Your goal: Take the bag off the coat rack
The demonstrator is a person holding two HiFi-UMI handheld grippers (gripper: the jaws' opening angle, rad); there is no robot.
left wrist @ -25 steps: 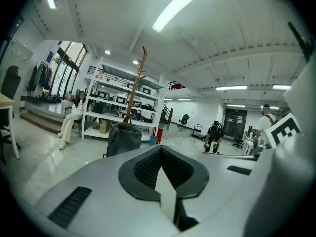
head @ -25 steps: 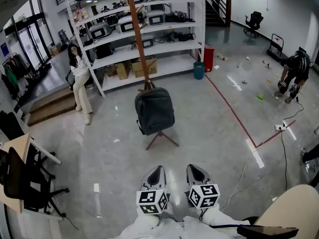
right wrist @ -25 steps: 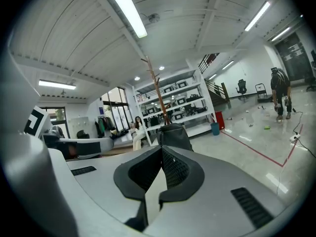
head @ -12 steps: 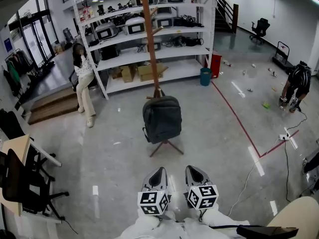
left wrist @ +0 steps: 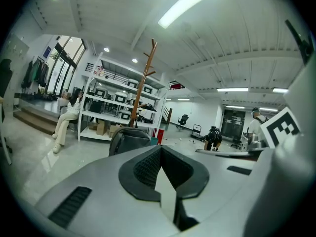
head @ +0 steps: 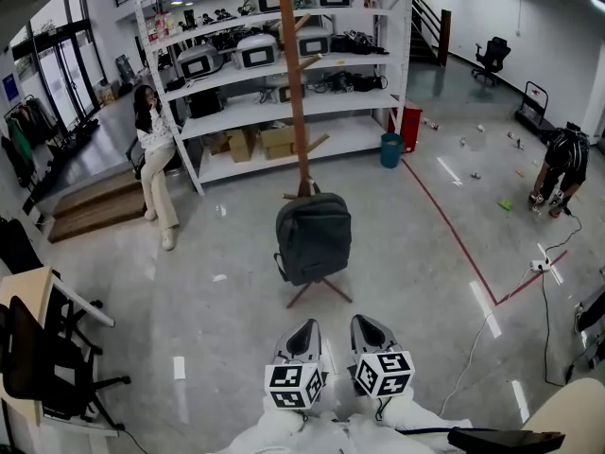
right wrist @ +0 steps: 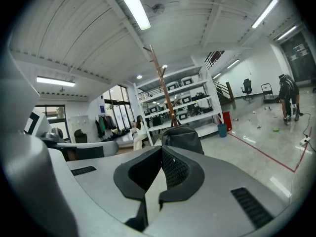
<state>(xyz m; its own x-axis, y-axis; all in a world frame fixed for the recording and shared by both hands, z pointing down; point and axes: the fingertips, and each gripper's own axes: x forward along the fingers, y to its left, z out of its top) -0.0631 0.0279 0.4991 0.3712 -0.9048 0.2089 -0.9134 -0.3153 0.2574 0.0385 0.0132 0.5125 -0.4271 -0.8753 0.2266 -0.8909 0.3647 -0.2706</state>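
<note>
There is one coat rack (head: 295, 74) and one dark bag (head: 314, 236), which hangs low on the rack's pole, just above its splayed feet. There are two tongs, well short of the rack: the left tongs (head: 302, 327) and the right tongs (head: 366, 322) sit side by side, both closed with nothing between their jaws. One shelf unit (head: 392, 83) stands behind the rack. The head view shows two people, one seated (head: 154, 164) left of the rack and one bent over (head: 558, 164) far to its right. It alone shows the rack's feet. The left gripper view adds a third person (left wrist: 255, 124) and, like the right gripper view, the rack's top pegs.
</note>
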